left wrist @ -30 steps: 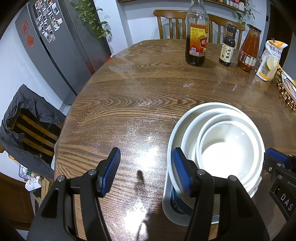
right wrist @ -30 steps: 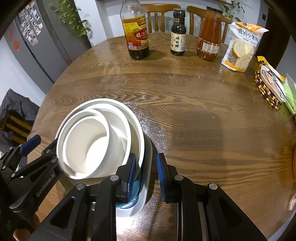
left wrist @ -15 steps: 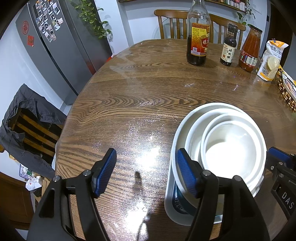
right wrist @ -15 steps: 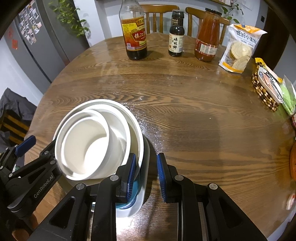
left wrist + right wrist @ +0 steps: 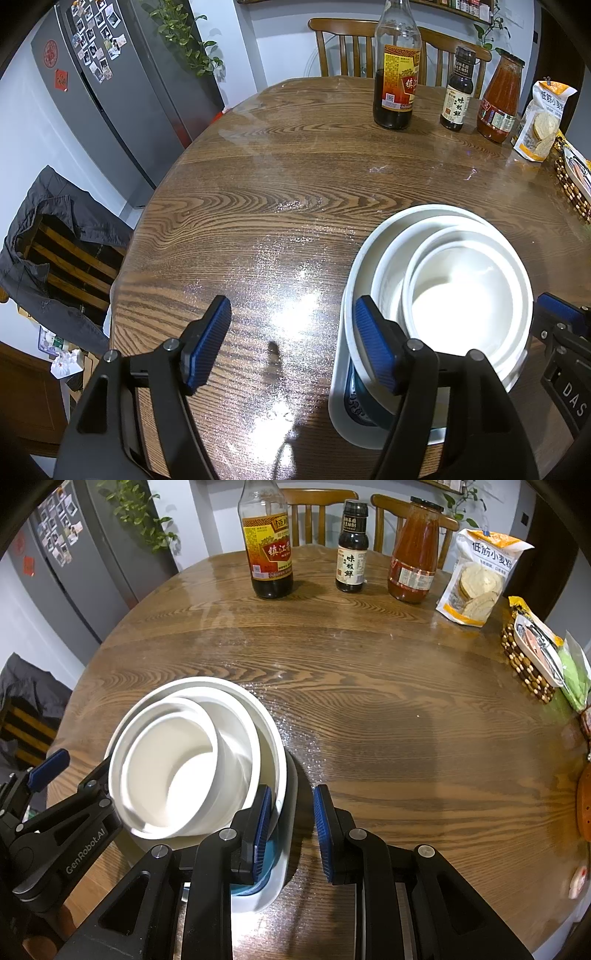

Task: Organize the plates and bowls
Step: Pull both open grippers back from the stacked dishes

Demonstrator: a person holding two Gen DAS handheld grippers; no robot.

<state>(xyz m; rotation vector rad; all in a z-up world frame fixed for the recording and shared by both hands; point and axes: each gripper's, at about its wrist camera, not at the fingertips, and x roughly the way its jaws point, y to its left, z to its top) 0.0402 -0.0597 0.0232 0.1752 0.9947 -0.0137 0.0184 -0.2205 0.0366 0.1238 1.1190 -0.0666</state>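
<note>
Three white bowls (image 5: 461, 295) (image 5: 177, 760) sit nested on a white plate (image 5: 338, 387) (image 5: 280, 882) with a teal inside, near the table's front edge. My left gripper (image 5: 291, 302) stands open wide across the plate's left rim. Its right finger (image 5: 373, 347) is over the plate and its left finger (image 5: 207, 347) is well out over bare wood. My right gripper (image 5: 292, 790) is narrow and shut on the plate's right rim, with one pad inside against the bowls and one outside.
At the far side of the round wooden table (image 5: 277, 166) stand a vinegar bottle (image 5: 269, 546), a small dark bottle (image 5: 351, 554) and a red sauce jar (image 5: 413, 554). A flour bag (image 5: 476, 572) and a beaded basket (image 5: 528, 664) are at right. Chairs and a fridge (image 5: 122, 92) stand beyond.
My left gripper's jaws have spread wider, the left finger moving away from the plate. The right gripper and the stack have stayed as they were.
</note>
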